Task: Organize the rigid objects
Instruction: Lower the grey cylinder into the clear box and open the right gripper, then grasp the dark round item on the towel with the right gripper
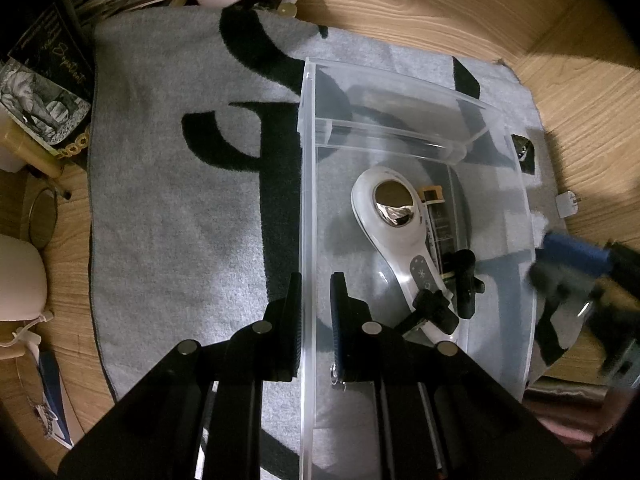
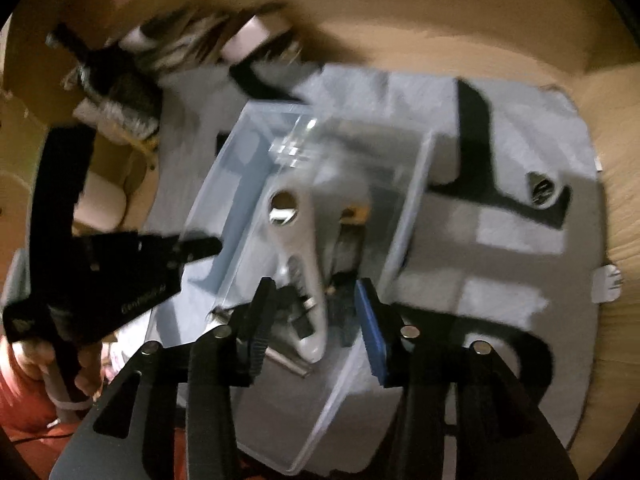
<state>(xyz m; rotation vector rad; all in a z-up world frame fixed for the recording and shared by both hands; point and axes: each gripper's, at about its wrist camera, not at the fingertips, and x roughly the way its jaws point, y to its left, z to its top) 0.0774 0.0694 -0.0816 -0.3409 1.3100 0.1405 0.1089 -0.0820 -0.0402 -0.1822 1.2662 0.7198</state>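
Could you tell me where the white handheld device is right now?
The white handheld device lies inside the clear plastic bin on the grey rug.

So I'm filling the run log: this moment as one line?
left gripper: shut on clear bin wall | right gripper: open above bin | white handheld device: inside bin

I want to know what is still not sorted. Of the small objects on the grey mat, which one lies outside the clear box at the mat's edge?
The small white plug-like piece at the grey mat's edge; the metallic object lies further in, and the white device is inside the clear box.
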